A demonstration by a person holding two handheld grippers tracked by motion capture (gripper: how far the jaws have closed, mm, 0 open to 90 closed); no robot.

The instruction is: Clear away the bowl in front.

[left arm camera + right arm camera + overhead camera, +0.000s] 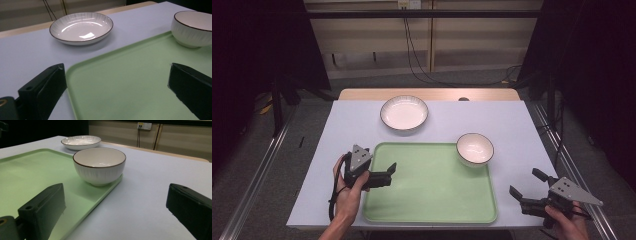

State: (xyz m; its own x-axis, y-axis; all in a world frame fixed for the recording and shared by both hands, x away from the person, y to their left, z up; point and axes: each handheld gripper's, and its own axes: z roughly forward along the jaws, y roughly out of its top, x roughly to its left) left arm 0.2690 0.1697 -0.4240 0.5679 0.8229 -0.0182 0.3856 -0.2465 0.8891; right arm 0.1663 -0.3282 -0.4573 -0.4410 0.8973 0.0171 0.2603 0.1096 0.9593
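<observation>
Lavender table (352, 125), tray (432, 185) (bowl (475, 148) aboard)

We count one green tray (427, 195), lying at the centre of the table (512, 120). We count one white bowl (475, 148), sitting in the tray's corner at about two o'clock. We count one white plate (404, 112), on the table at about twelve o'clock from the tray, apart from it. We count two grippers: the left gripper (388, 171) at nine o'clock over the tray's edge, and the right gripper (527, 184) at four o'clock, each with two black jaws spread apart.
</observation>
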